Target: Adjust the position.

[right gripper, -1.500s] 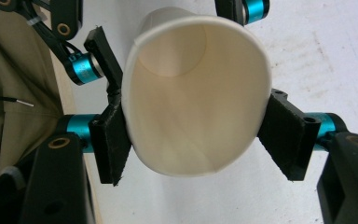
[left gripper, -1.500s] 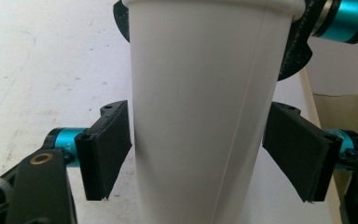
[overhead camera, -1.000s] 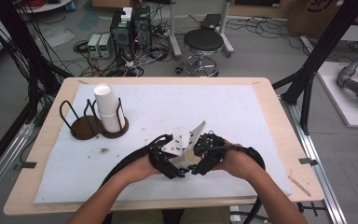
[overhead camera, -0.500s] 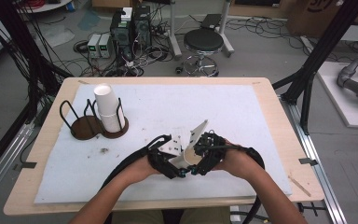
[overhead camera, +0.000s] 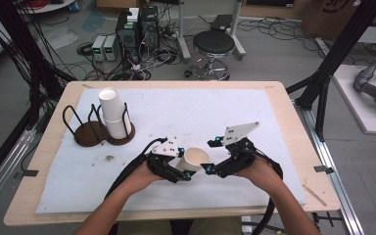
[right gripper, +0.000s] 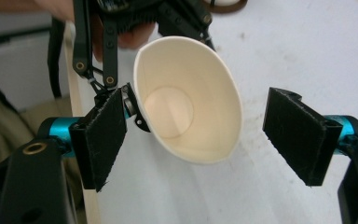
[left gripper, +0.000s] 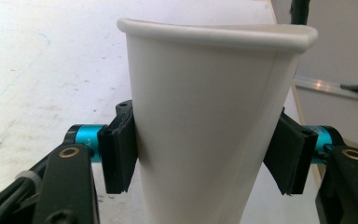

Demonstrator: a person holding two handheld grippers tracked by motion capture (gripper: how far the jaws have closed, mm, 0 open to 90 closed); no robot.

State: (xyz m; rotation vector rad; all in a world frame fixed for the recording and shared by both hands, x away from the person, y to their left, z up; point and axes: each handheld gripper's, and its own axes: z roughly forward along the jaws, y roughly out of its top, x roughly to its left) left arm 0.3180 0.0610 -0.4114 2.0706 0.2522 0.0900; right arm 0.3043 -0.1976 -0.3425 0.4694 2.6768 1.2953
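Observation:
A white paper cup [overhead camera: 196, 159] lies on its side just above the mat, mouth toward the right. My left gripper [overhead camera: 183, 170] is shut on it. In the left gripper view both black pads [left gripper: 119, 154] press the cup's wall [left gripper: 205, 116] and squeeze the rim slightly oval. My right gripper [overhead camera: 210, 155] faces the cup's mouth from the right, open. In the right gripper view the cup's inside [right gripper: 191, 107] sits between and beyond the spread jaws of that gripper [right gripper: 209, 140], and neither pad [right gripper: 102, 135] touches it.
A stack of white cups [overhead camera: 113, 115] stands in a wire holder at the left back of the white mat [overhead camera: 186, 110]. Beside it is a second, empty wire holder on a round wooden base [overhead camera: 89, 133]. The table's front edge [overhead camera: 127, 215] is close to the forearms.
The right gripper has drawn away to the right, off the cup. The cup's open mouth now shows between the two grippers, with the left gripper still on it.

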